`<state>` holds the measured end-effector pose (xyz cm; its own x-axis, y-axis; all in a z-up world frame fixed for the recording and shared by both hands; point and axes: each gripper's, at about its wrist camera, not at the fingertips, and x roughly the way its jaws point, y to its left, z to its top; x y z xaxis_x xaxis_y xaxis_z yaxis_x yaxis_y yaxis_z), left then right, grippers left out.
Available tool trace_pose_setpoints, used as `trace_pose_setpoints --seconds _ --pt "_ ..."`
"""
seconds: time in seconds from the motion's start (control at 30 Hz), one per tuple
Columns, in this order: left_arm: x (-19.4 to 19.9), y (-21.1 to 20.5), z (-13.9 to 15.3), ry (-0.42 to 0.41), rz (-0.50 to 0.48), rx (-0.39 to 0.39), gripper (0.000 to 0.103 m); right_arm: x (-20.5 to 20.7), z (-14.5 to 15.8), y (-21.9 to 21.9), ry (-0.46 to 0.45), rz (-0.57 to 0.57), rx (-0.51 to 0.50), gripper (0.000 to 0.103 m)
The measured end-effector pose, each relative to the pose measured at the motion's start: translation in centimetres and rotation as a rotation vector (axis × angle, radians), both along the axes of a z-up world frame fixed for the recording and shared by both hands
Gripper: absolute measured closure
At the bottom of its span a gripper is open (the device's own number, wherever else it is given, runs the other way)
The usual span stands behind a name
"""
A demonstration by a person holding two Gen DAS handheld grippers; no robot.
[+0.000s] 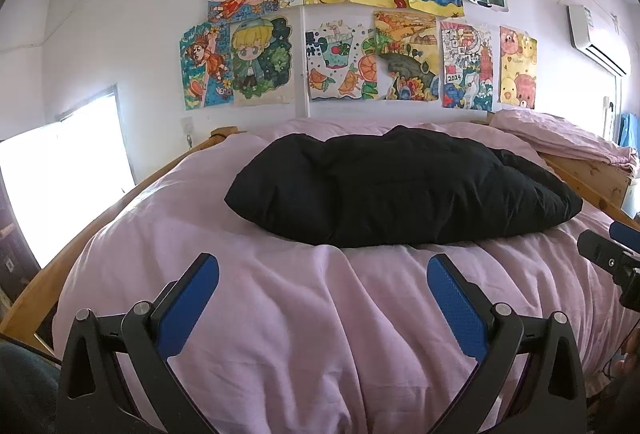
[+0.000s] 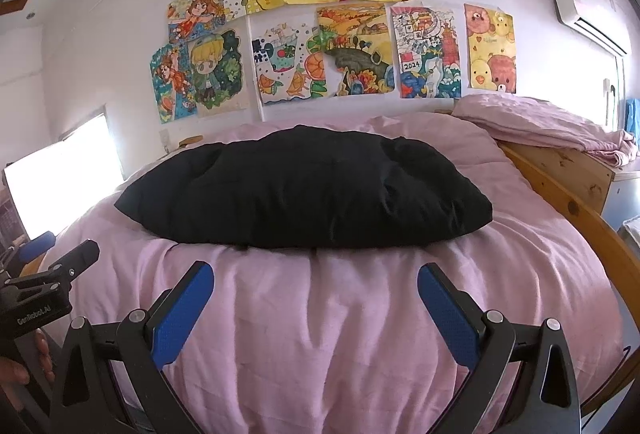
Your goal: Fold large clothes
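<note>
blown-out window (image 1: 60,173) glare — fisheye-warped edges

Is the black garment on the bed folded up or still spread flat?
Folded: the black garment sits as a compact, puffy bundle on the pink bedcover, no sleeves trailing.

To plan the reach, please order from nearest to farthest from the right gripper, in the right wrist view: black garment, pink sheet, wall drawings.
1. pink sheet, directly under the right gripper.
2. black garment, ahead, mid-bed.
3. wall drawings, behind the bed.

Both wrist views face the bed (image 1: 280,314) low, side by side.
</note>
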<state>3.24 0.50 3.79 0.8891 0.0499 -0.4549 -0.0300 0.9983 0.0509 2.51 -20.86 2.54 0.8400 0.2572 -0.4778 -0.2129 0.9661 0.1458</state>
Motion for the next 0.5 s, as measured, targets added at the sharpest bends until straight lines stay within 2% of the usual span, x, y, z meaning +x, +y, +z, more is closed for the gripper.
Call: trace_pose_setpoints --seconds 0.5 --pt "-0.03 0.09 0.10 0.001 -0.002 0.000 0.001 -0.01 -0.03 -0.02 0.003 -0.002 0.003 0.000"
